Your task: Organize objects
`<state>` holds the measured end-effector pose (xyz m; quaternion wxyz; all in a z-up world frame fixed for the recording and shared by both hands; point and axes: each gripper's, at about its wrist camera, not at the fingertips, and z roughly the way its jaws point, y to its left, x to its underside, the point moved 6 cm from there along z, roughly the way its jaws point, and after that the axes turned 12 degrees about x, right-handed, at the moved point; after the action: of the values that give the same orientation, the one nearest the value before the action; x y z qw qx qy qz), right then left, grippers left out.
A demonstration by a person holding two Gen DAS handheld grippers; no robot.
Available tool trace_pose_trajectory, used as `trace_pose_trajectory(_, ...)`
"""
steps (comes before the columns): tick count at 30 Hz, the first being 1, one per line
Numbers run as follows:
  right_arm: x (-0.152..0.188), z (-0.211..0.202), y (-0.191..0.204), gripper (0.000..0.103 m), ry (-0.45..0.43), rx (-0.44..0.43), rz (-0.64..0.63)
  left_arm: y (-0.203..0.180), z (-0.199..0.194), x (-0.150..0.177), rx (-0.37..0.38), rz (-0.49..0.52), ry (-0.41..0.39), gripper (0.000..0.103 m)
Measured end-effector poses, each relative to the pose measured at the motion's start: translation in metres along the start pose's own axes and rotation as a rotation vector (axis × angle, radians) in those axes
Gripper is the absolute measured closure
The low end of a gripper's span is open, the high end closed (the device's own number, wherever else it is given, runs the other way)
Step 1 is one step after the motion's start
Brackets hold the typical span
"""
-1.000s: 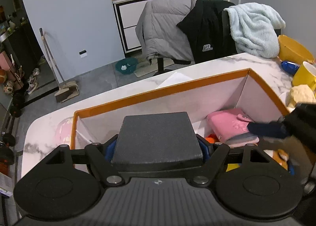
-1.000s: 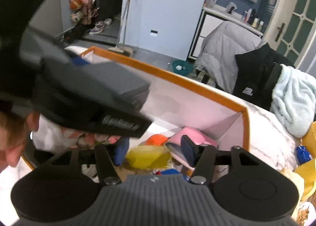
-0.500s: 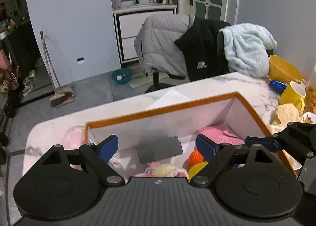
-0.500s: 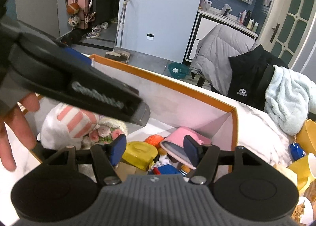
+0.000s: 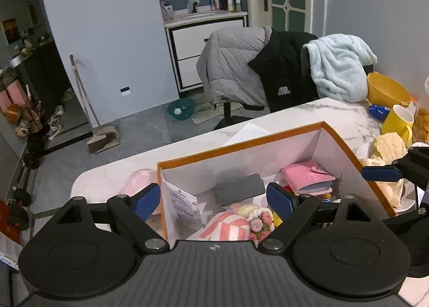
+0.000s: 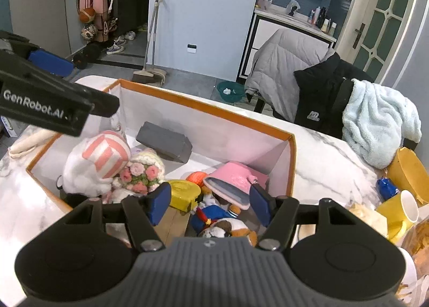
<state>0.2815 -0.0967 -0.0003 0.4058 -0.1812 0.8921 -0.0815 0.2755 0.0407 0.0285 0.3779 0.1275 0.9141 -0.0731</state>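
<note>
Your left gripper (image 5: 213, 198) now empty, fingers spread wide; a second ago it clenched grey block (image 5: 238, 191). Block now lies loose in orange-rimmed box (image 5: 241, 143), just ahead of and below left fingers, touching nothing of gripper. Left gripper pulled back and up since release.

Your right gripper (image 6: 210, 203) also spread, holding nothing, hovering over near end of box; yellow lid (image 6: 185, 194) and pink pouch (image 6: 236, 178) just beyond its fingertips.

Judgement: block placement done. Yellow mug (image 5: 396, 122) sits outside box, right of left gripper — likely next.

Place: home, lived-in
Far: bathroom vanity (image 5: 205, 16) w/ mirror, toiletries
Mid: jackets (image 5: 257, 65) over chair
Left: broom (image 5: 88, 108), shoes by wall
Near: marble worktop (image 5: 321, 116)
</note>
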Motion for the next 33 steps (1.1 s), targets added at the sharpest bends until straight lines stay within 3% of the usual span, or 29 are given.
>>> trace_pose_trajectory(12, -0.012, -0.051, 0.0, 0.035, -0.047, 0.007, 0.001, -0.011, -0.043, 0.001, -0.011, 0.023, -0.046, 0.001)
trace_pose_trajectory(19, -0.014, -0.069, -0.001, 0.032, -0.078, -0.02, 0.049, -0.016, -0.06, 0.015, 0.034, -0.074, -0.108, 0.001)
trace_pose_trajectory(21, -0.011, -0.071, -0.001, 0.023, -0.077, -0.023, 0.069, -0.018, -0.062, 0.019, 0.027, -0.081, -0.116, 0.001)
trace_pose_trajectory(27, -0.001, -0.08, -0.003, 0.02, -0.088, 0.001, 0.089, -0.018, -0.071, 0.029, 0.032, -0.119, -0.123, 0.001)
trace_pose_trajectory(29, 0.001, -0.088, -0.005, 0.009, -0.122, 0.009, 0.098, -0.016, -0.075, 0.033, 0.035, -0.151, -0.141, 0.001)
trace_pose_trajectory(33, 0.006, -0.099, -0.007, 0.005, -0.131, 0.027, 0.106, -0.015, -0.078, 0.043, 0.002, -0.19, -0.135, 0.001)
